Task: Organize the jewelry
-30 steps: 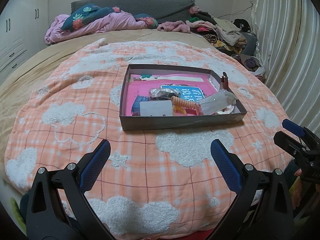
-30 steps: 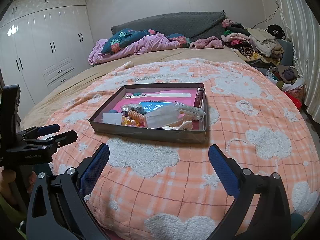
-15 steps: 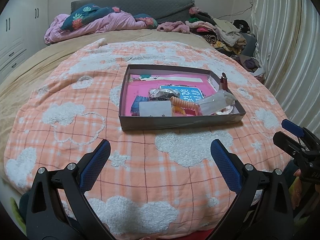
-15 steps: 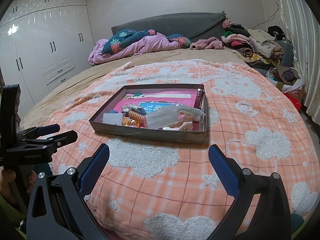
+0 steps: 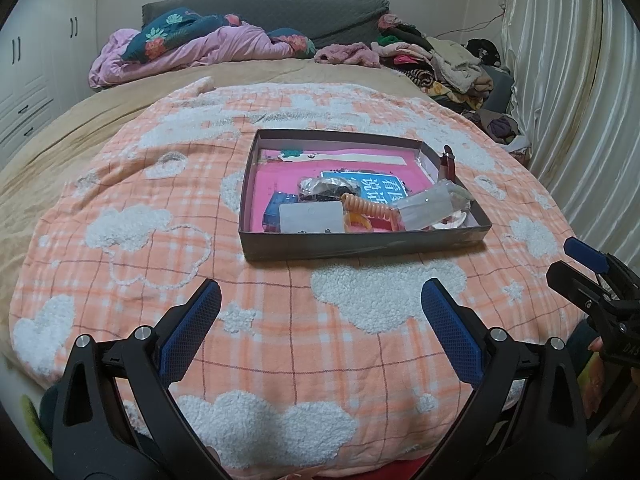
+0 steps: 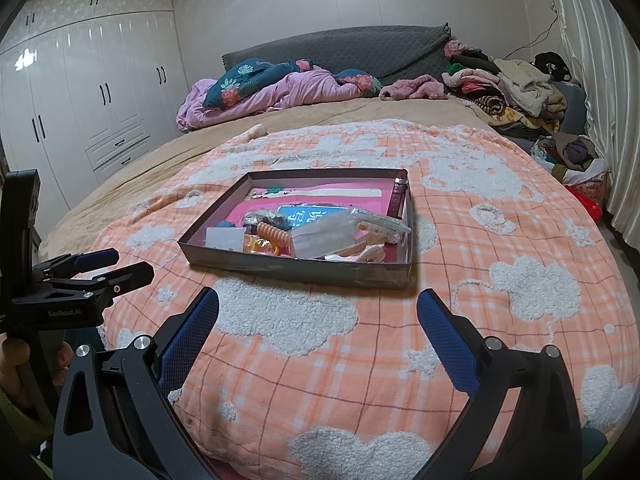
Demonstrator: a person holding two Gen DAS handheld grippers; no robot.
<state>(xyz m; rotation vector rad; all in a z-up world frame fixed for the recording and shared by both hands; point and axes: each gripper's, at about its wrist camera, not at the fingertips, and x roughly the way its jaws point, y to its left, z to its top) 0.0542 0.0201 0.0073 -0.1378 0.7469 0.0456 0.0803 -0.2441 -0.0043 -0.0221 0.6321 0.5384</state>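
Left wrist view
Left claw: the left claw (image 5: 320, 320) stands wide apart with nothing between its blue-padded fingers (image 5: 190, 332), hovering low over the near edge of the bed.
Ground: an orange-and-white checked blanket with fluffy white cloud patches (image 5: 160, 208) covers the bed.
Task's thing: a shallow grey cardboard tray with a pink lining (image 5: 360, 246) lies straight ahead of the left claw, well apart from it, its long axis running left to right across the view.
Contents: heaped at the tray's near side are a coiled orange spiral cord (image 5: 362, 208), a clear plastic bag (image 5: 430, 210), a white card (image 5: 310, 218) and a blue printed packet (image 5: 376, 188); a dark red strap (image 5: 447, 166) leans on the right wall.
Right claw: the right claw (image 5: 576, 264) shows at the right edge, side-on, its fingers parted and empty.

Right wrist view
Right claw: the right claw (image 6: 318, 318) is spread wide and holds nothing, also low over the blanket's near edge.
Task's thing: the tray (image 6: 296, 270) lies ahead and slightly left, its near wall skewed, the right corner closest.
Contents: the spiral cord (image 6: 272, 232) and plastic bag (image 6: 324, 236) are crowded together; the strap (image 6: 398, 196) hangs over the far right corner.
Left claw: the left claw (image 6: 120, 266) sits at the left edge, parted.
Deciding relation: both claws stand about equally far from the tray; by position, the bag and strap fall to the right claw, the card to the left.
Stage: the pieces lie jumbled inside the tray, so sorting looks unfinished.
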